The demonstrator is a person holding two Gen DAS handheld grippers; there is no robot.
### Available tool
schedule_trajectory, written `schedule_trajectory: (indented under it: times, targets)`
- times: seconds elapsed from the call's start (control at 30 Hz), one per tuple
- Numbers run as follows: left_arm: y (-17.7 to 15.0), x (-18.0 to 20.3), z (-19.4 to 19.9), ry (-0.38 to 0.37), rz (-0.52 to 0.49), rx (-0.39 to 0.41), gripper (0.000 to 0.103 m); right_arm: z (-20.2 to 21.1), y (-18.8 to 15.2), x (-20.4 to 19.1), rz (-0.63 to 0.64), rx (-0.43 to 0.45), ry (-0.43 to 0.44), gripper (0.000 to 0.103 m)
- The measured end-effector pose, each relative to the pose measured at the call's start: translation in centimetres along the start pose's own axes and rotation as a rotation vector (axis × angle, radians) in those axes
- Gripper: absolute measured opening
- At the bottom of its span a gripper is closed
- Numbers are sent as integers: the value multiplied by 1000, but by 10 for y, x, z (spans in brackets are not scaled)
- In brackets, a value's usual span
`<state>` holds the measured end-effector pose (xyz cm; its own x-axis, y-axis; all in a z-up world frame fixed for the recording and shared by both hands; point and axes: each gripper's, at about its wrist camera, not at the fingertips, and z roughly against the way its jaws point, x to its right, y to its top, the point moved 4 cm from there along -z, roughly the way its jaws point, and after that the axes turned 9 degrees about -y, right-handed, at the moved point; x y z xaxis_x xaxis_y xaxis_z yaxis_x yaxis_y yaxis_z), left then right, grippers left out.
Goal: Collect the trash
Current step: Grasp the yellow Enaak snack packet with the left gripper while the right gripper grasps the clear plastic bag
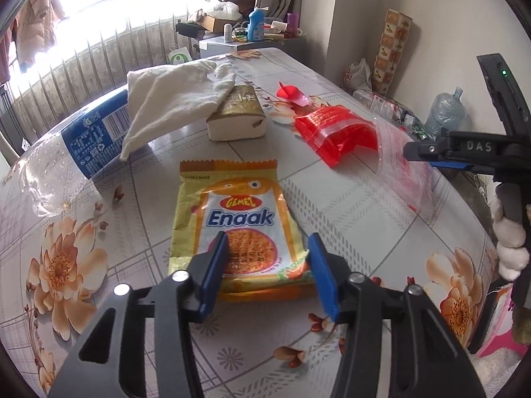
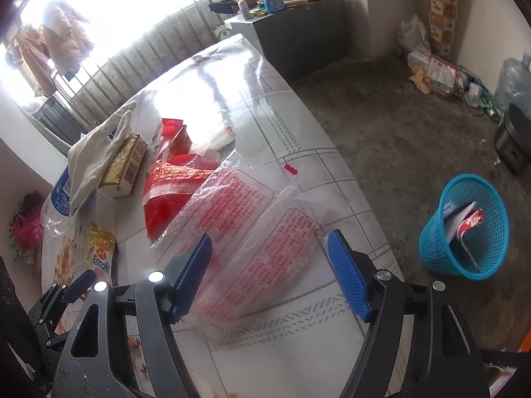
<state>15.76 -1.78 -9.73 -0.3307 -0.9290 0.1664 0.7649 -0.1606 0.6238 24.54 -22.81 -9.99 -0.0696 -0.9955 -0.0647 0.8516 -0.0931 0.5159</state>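
Left gripper spread wide, straddling near end of snack packet on table. Right gripper likewise released, clear bag between its fingers. Basket on floor, well right of them.

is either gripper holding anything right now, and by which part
Nothing is held. The left gripper hangs open over the Enaak snack packet; the right gripper hangs open over the clear plastic bag.
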Motion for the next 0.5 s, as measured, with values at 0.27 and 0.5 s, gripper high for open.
schedule_trajectory:
  times: [0.27,0.5]
  targets:
    - [0,-2,1,-59,25,8,17,3,-3,-7,102,41,-94,16]
    - [-1,-1,3,-102,44,15,4,3,-8,-2,76,28,-42,0]
